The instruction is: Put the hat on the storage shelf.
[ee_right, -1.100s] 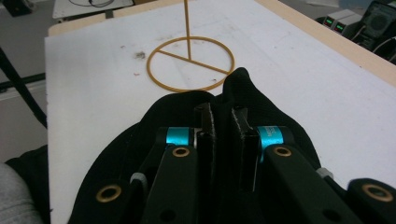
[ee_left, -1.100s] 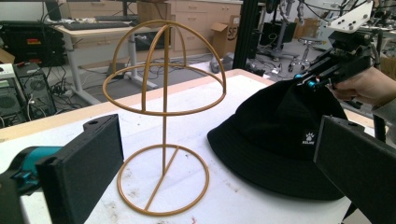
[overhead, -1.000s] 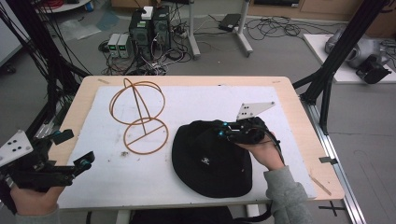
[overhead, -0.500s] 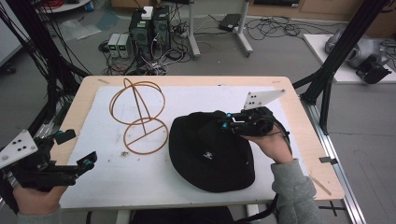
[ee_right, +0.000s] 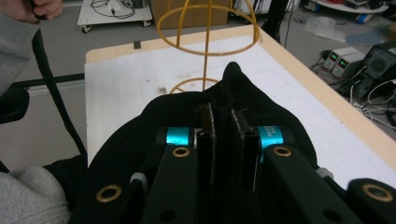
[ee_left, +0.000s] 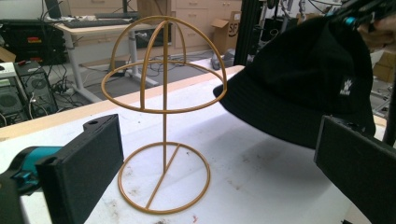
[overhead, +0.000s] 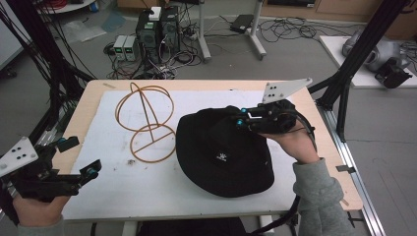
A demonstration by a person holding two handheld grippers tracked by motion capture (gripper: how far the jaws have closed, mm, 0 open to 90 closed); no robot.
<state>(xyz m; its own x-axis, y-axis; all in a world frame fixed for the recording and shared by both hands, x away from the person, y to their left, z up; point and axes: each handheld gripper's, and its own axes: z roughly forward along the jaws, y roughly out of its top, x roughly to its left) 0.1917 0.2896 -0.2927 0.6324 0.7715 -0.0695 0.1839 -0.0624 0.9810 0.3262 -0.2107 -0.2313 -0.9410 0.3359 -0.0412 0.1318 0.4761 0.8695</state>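
— Since a moment ago, the right gripper (overhead: 239,121) has lifted one side of the black hat (overhead: 223,155); its fingers are pinched on the fabric.

— How many things are on the desk (overhead: 118,191)?

— One hat, partly raised, and one golden wire stand (overhead: 146,125) just beside it. The left gripper (overhead: 81,164) hovers at the desk's edge, fingers wide, holding nothing.

Computer towers (overhead: 156,27) sit on the floor amid tangled cables (overhead: 290,27), top of the high view, beyond the tabletop (overhead: 123,196).
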